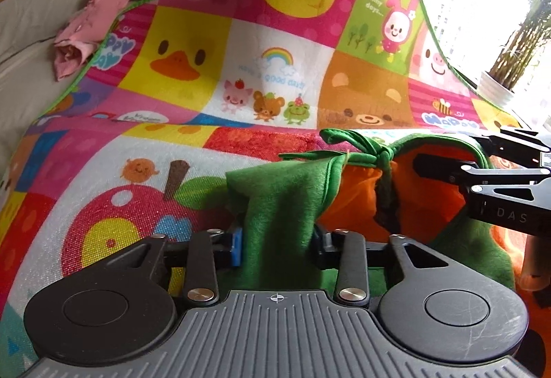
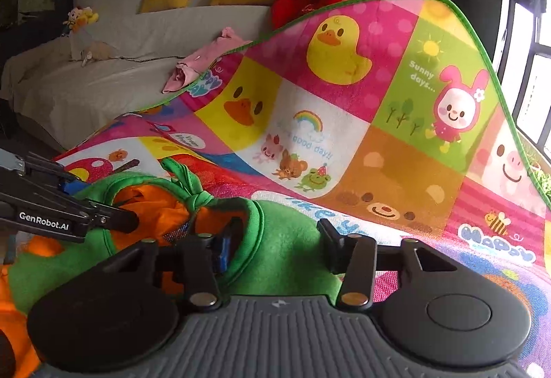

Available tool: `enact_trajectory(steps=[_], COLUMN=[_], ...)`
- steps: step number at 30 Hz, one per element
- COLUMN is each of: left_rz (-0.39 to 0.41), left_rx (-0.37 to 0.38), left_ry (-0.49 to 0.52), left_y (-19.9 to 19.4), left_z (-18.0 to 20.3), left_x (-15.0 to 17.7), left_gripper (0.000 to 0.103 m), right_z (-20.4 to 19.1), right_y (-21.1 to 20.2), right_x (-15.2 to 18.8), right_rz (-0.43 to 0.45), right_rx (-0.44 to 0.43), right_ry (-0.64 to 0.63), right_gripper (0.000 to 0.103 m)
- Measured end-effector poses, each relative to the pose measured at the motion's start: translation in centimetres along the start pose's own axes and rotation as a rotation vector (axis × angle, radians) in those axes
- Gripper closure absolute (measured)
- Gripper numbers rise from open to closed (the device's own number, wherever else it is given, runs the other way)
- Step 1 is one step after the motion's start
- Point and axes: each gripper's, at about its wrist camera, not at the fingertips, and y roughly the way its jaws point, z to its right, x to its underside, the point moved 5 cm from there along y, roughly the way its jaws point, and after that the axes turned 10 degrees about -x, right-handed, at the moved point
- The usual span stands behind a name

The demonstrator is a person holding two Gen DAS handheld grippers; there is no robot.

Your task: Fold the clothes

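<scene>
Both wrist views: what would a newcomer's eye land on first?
The bright cartoon play mat fills the scene, its far edge curling up against the sofa. In front lies a green and orange garment, with the left tongs and right tongs each closed on its green fabric.

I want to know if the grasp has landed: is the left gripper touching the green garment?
Touching. The left wrist view shows the left gripper with its jaws closed on a fold of the green garment.

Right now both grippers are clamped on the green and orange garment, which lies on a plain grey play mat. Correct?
Not quite: the play mat is brightly patterned with ducks and animals, as the left wrist view shows. Left gripper and right gripper do clamp the green and orange garment.
</scene>
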Motion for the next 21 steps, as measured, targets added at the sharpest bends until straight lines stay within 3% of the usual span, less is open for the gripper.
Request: enact_trajectory(steps=[6, 11, 16, 17, 21], left_rz=[0.105, 0.106, 0.069, 0.073, 0.153], left_rx=[0.046, 0.127, 0.165, 0.158, 0.154], left_ry=[0.053, 0.117, 0.190, 0.197, 0.152], left_y=[-6.8, -12.5, -16.1, -16.8, -20.1], left_z=[0.4, 1.5, 2.5, 2.5, 1.8], left_x=[0.2, 3.6, 8.1, 8.6, 8.2], left_gripper=[0.076, 0.076, 0.057, 0.048, 0.035], right_z=[-2.2, -5.3, -7.2, -7.3, -7.7], right_y=[-6.9, -12.8, -14.3, -14.3, -14.3], right_x=[-0.2, 2.5, 7.5, 8.5, 10.5], right_rz=[0.064, 0.035, -0.071, -0.090, -0.091], right_rx=[-0.051, -0.109, -0.120, -0.113, -0.090], right_ry=[-0.034, -0.064, -0.060, -0.051, -0.058], right_gripper=[0.074, 0.074, 0.074, 0.074, 0.074])
